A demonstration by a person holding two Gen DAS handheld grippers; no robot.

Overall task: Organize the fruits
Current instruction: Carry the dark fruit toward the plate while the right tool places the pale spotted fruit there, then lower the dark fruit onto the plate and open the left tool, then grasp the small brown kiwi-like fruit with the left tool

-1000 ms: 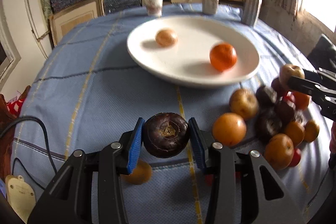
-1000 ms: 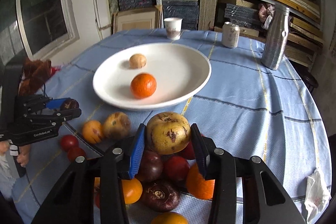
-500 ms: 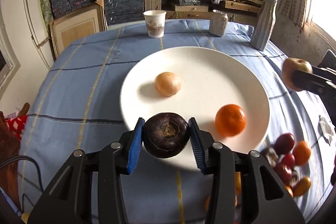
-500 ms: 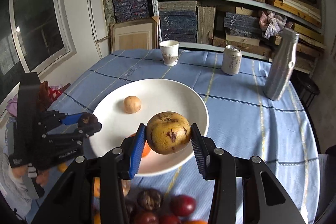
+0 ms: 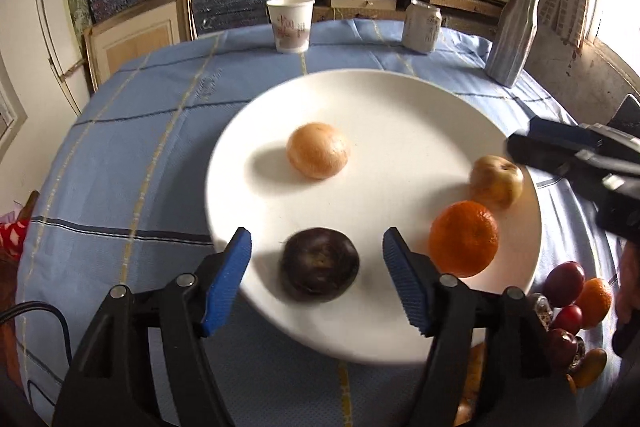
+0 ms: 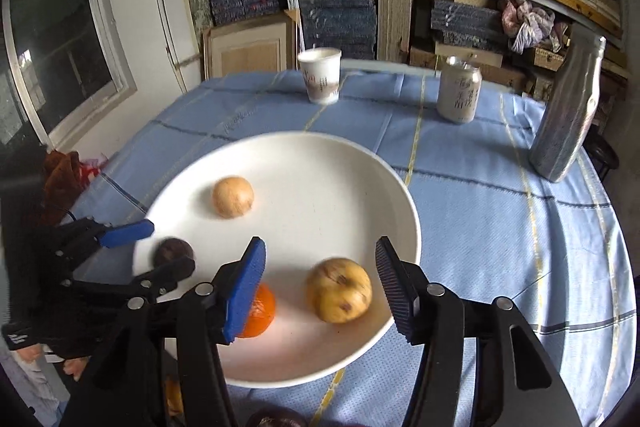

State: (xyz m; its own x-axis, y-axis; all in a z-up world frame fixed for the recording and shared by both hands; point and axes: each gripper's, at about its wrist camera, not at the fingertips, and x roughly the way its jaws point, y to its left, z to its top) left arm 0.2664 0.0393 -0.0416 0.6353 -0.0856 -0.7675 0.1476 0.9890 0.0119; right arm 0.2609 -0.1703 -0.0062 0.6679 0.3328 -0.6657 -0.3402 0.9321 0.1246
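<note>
As your left claw (image 5: 316,279) and right claw (image 6: 320,279) were opening to release, dark fruit (image 5: 319,269) and yellow fruit (image 6: 339,289) lay unpinched between each, on the plate (image 5: 400,107).

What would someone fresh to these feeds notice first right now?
The big white plate in the middle of the blue-checked table, holding four fruits. The dark purple fruit lies between the opening jaws of the left gripper, untouched by the pads, and the yellow-brown fruit likewise under the opening right gripper. More fruit is heaped beyond the plate's right edge.
</note>
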